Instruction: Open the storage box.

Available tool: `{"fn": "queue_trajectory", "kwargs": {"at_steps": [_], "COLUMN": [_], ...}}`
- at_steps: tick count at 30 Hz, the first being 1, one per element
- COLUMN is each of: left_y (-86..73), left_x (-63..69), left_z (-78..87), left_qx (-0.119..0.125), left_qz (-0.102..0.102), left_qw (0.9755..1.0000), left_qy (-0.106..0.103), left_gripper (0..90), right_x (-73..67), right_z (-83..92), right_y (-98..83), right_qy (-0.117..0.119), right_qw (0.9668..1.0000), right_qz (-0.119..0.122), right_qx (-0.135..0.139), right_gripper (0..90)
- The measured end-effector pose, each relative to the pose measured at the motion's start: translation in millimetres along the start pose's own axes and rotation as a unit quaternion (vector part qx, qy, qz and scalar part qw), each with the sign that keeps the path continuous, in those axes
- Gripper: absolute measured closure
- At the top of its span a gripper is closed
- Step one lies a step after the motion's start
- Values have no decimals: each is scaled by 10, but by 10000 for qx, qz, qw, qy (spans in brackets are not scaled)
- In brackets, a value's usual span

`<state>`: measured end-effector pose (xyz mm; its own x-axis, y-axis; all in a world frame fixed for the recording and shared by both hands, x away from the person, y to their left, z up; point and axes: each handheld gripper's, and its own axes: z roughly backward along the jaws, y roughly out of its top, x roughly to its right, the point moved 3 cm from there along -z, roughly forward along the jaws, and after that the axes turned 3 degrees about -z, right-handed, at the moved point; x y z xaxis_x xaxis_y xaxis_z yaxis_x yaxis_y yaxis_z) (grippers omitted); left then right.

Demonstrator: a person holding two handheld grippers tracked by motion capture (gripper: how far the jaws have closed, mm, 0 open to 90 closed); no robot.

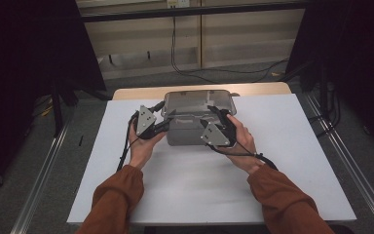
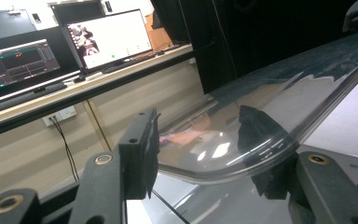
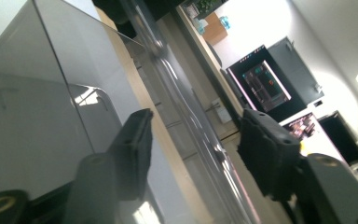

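Lid-handling step judged in hand: the clear lid (image 1: 198,101) of the grey box (image 1: 187,131) lies between the jaws of both hand-held grippers, left (image 1: 161,125) apparently grasping its rim, right (image 1: 217,116) released; next calls for a firm right-side grip.

Box (image 1: 185,131) sat on the table (image 1: 292,161), toward its far edge, lid (image 1: 198,103) on top. Left gripper (image 1: 161,125) lay at the box's left near corner, right gripper (image 1: 213,113) at its right near corner; the box stood between the two. In the left gripper view the lid's rim (image 2: 223,163) ran between the jaws, one jaw each side of it. In the right gripper view the lid edge (image 3: 191,121) passed between the jaws, box wall (image 3: 23,126) to the left of them. Hands lay behind the grippers, toward the near edge. Monitors (image 2: 107,37) stood on a desk (image 2: 65,95) beyond the left gripper, and cables (image 1: 175,53) lay on the floor past the table's far edge.
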<state>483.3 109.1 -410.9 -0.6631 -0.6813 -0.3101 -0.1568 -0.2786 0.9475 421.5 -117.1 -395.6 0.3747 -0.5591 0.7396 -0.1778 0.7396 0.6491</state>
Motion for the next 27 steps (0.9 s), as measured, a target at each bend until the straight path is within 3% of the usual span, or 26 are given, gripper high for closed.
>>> {"fn": "queue_trajectory", "kwargs": {"at_steps": [4, 8, 13, 20, 23, 27], "left_y": [0, -1, -2, -4, -3, -2], "left_x": [4, 3, 3, 2, 3, 6], "left_z": [-3, -3, -2, -3, -3, -2], "left_qx": [4, -1, -8, -14, -15, -19], "left_qz": [12, 32, 44, 57, 77, 85], "left_qw": [10000, 10000, 10000, 10000, 10000, 10000], "left_qy": [12, 11, 7, 11, 10, 15], "left_gripper": [481, 479, 476, 471, 470, 470], "right_x": [50, 72, 139, 227, 271, 307], "right_z": [17, 23, 30, 72, 93, 103], "right_y": [-83, -152, -219, -342, -435, -535], "right_qy": [-76, 46, 191, 337, 312, 522], "right_qw": [9996, 9983, 9942, 9817, 9778, 9662], "right_qz": [-244, -549, -1017, -1847, -2023, -2474], "right_qx": [-92, -195, -277, -310, -441, -506], "right_gripper": [315, 266, 226, 150, 123, 110]}}
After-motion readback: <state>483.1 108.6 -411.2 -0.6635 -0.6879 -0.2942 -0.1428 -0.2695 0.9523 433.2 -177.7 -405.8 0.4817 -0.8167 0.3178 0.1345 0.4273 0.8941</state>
